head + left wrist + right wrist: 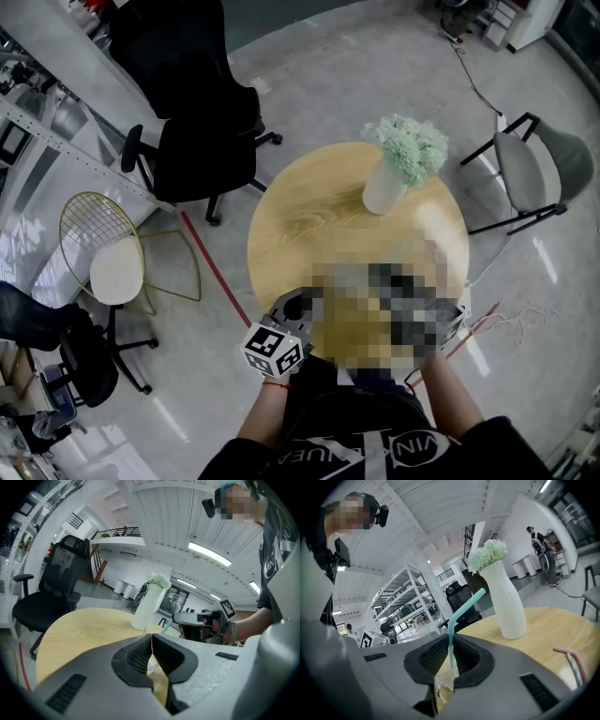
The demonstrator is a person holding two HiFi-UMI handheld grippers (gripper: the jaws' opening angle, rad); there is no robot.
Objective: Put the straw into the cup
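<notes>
Teal straw (464,606) stands with its lower end inside the clear cup (442,688), its bent top leaning toward the vase (506,602). The right claw (450,641) is closed on the straw just above the cup's rim. The left claw (152,639) is pinched almost together on the cup's thin wall, by the near edge of the round wooden surface (309,216). Farther back on the surface, the white vase holds pale green flowers (487,555). Two spare straws (572,663), one pink and one teal, lie flat off to the right. A black office chair (197,141) stands on the floor beyond.
</notes>
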